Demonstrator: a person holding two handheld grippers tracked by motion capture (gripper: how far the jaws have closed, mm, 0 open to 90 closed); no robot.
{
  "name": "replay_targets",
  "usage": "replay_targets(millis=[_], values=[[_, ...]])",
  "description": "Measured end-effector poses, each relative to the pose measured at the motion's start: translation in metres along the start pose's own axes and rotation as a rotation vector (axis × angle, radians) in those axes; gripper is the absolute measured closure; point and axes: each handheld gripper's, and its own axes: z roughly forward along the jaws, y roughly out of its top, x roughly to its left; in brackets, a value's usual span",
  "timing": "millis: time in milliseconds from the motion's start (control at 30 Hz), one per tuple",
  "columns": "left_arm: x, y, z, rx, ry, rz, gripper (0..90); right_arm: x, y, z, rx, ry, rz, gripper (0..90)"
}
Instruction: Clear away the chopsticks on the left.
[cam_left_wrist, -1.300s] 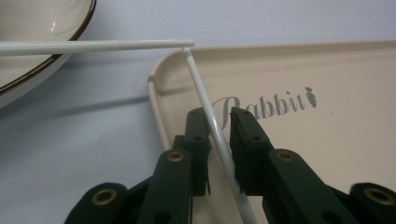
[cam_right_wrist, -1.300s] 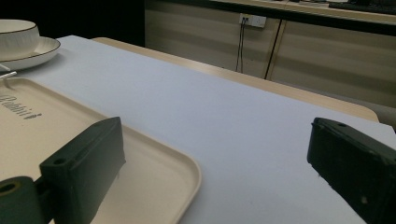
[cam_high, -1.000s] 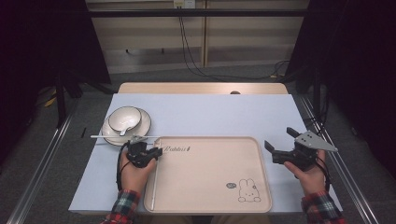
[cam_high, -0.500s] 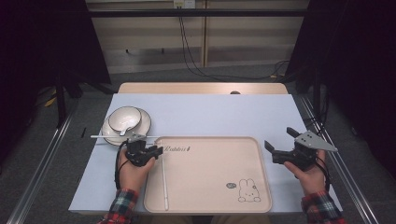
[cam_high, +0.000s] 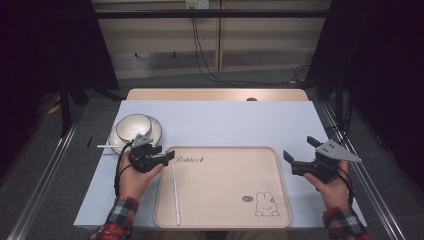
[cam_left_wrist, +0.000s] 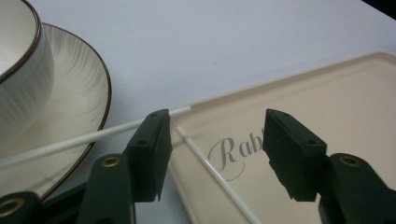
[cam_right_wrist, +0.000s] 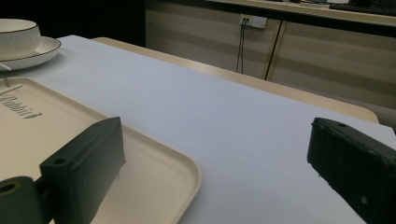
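My left gripper (cam_high: 167, 156) has its fingers (cam_left_wrist: 149, 154) released: they have just been opening, and the white stick (cam_left_wrist: 219, 179) lies loose between them, touched by neither pad. In the left gripper view that stick runs down the tray (cam_left_wrist: 336, 102) from beside the printed word toward the bottom edge. In the high view it lies lengthwise along the tray's left side, its far tip just under my left fingers and its near end close to the tray's front rim.

Compared with a second ago, the stick is new on the tray: then the left fingers were clenched over the tray's left rim and no stick lay there; half a second ago it was already down. The left hand has since lifted a little.

A second white stick (cam_high: 112, 146) lies crosswise behind the left gripper, across the front of the plate (cam_high: 156, 131) with one end reaching the tray's corner, as before. A bowl (cam_high: 134, 125) sits on that plate, at the left of the pale table (cam_high: 235, 125).

My right gripper (cam_high: 296, 163) hangs over the table at the tray's right rim, fingers (cam_right_wrist: 88, 163) spread wide with nothing between them; it has kept its place.
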Motion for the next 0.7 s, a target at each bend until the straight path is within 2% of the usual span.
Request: replay_targets(millis=[233,400,433,467,500,533,600,633,700], values=[[0.002,0.011,-0.002,0.013,0.006,0.079,30.6,0.0,0.0,0.0,0.0,-0.003,-0.004,3.6],[0.005,0.02,-0.001,0.036,-0.013,0.147,24.1,0.0,0.0,-0.001,-0.001,-0.003,0.001,3.6],[0.005,0.021,0.0,0.037,-0.014,0.148,22.4,0.0,0.0,-0.001,-0.001,-0.002,-0.001,3.5],[0.007,0.023,-0.001,0.053,-0.018,0.166,21.4,0.0,0.0,0.0,-0.004,-0.005,0.002,3.5],[0.007,0.025,0.0,0.048,-0.023,0.163,21.3,0.0,0.0,-0.001,-0.001,0.0,-0.001,3.5],[0.009,0.027,-0.001,0.071,-0.026,0.201,21.3,0.0,0.0,-0.001,-0.001,0.0,-0.001,3.6],[0.009,0.029,0.0,0.07,-0.03,0.209,21.1,0.0,0.0,-0.001,0.0,-0.001,-0.003,3.5],[0.01,0.032,0.0,0.083,-0.033,0.242,20.9,0.0,0.0,0.0,-0.002,0.001,-0.002,3.5],[0.01,0.034,0.0,0.085,-0.039,0.268,20.3,0.0,0.0,-0.001,0.0,-0.002,-0.001,3.5]])
